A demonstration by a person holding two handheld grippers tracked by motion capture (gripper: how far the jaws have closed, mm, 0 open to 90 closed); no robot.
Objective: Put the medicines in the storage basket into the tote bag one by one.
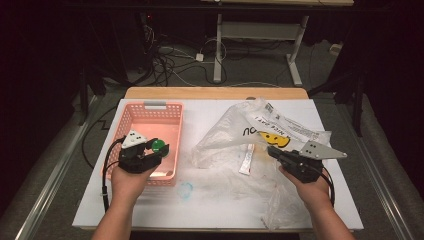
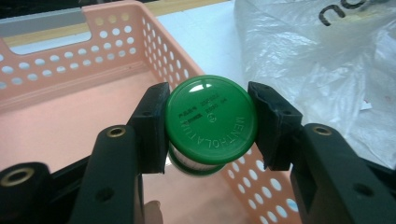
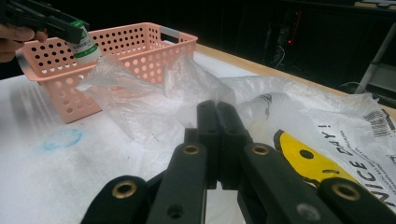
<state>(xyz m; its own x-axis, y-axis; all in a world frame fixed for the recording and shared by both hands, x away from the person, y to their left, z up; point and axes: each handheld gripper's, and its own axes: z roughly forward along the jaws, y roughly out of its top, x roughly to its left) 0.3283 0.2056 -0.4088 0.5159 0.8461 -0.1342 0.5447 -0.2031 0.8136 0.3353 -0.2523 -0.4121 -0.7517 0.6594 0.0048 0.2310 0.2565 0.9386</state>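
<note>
A small jar with a green cap (image 1: 160,146) (image 2: 210,119) (image 3: 84,42) hangs over the near right part of the pink perforated basket (image 1: 150,107) (image 2: 46,74) (image 3: 140,46). My left gripper (image 1: 159,149) (image 2: 210,126) is shut on it, one pad on each side of the cap. A crumpled clear plastic bag (image 1: 235,130) (image 2: 317,60) (image 3: 140,102) with a yellow smiley print lies on the right half of the table. My right gripper (image 1: 272,151) (image 3: 217,112) has its jaws pressed together at the bag's near edge, pinching the film.
A white sachet (image 1: 247,160) lies under the bag's film near the middle. A faint blue ring mark (image 1: 186,190) (image 3: 63,138) sits on the white table cover (image 1: 200,215). Beyond the far edge are a desk frame and cables (image 1: 220,45) on the floor.
</note>
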